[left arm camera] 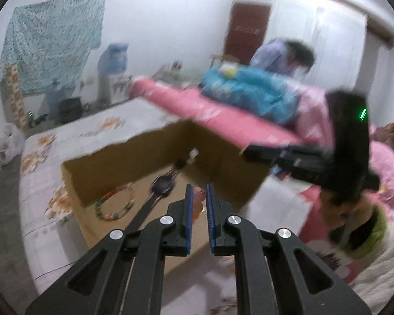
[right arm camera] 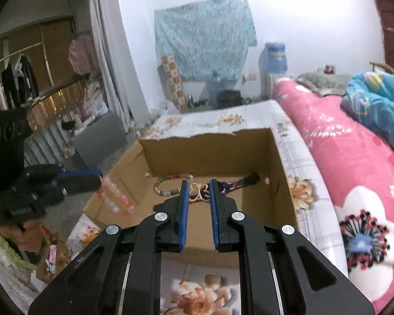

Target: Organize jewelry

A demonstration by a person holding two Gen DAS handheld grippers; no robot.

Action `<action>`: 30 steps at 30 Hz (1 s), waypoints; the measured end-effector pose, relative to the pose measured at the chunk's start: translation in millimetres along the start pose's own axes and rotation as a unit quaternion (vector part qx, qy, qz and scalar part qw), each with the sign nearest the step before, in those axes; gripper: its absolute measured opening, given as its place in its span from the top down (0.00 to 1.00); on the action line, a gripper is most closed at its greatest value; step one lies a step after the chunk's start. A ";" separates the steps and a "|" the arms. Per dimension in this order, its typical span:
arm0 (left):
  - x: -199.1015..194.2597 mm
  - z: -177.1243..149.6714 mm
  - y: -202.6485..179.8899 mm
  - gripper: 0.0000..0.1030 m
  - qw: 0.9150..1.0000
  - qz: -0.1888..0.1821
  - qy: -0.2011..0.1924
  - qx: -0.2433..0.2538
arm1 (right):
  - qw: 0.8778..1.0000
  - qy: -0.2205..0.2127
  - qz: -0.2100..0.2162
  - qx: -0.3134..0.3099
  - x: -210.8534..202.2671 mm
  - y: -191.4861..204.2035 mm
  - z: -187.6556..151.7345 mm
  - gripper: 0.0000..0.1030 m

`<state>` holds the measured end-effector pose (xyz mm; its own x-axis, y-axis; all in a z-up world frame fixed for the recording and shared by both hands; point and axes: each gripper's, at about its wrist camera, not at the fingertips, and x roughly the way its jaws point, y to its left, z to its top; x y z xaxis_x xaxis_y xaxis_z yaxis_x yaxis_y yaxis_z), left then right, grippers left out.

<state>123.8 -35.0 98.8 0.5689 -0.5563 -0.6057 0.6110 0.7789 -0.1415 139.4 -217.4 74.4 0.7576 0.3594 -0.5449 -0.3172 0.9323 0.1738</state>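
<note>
An open cardboard box (right arm camera: 281, 173) sits on the bed. Inside lie a multicoloured bead bracelet (right arm camera: 168, 182) and a dark watch (right arm camera: 243, 181). My right gripper (right arm camera: 199, 191) is shut on a gold butterfly hairpiece (right arm camera: 199, 194) above the box. My left gripper (left arm camera: 197, 197) is shut on a pink bead bracelet (left arm camera: 198, 204), which hangs from it at the box's left edge in the right wrist view (right arm camera: 115, 197). In the left wrist view the box (left arm camera: 123, 157) holds the multicoloured bracelet (left arm camera: 115, 204) and the watch (left arm camera: 162, 185). The right gripper body (left arm camera: 315, 157) hovers at the right.
The bed has a floral sheet (right arm camera: 197, 296). A pink quilt (right arm camera: 354, 183) and blue bedding (right arm camera: 375, 105) lie to the right of the box. A person (left arm camera: 286, 55) stands behind the bed. A water dispenser (right arm camera: 274, 65) stands by the far wall.
</note>
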 end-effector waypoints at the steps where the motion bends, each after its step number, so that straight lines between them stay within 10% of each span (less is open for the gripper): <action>1: 8.4 -1.9 3.8 0.91 1.000 0.012 0.014 -0.001 | 1.000 0.010 -0.002 -0.001 6.0 -2.3 1.2 0.87; 10: 58.9 -20.1 27.7 0.83 0.993 0.037 0.106 -0.027 | 0.996 0.081 -0.040 -0.005 57.5 -26.6 4.6 0.87; 22: 1.4 -15.5 27.5 0.45 0.996 0.082 0.010 -0.027 | 0.994 -0.011 -0.070 0.081 -6.2 -78.6 1.8 0.76; 30: -17.1 -41.5 78.2 0.26 0.979 0.074 0.016 -0.189 | 0.977 0.052 0.030 0.205 3.3 -122.9 -25.3 0.58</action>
<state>139.1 47.4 65.6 0.6154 -0.4241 -0.6644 0.2713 0.9054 -0.3266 166.5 -331.9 30.5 0.6759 0.4284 -0.5997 -0.0884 0.8549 0.5111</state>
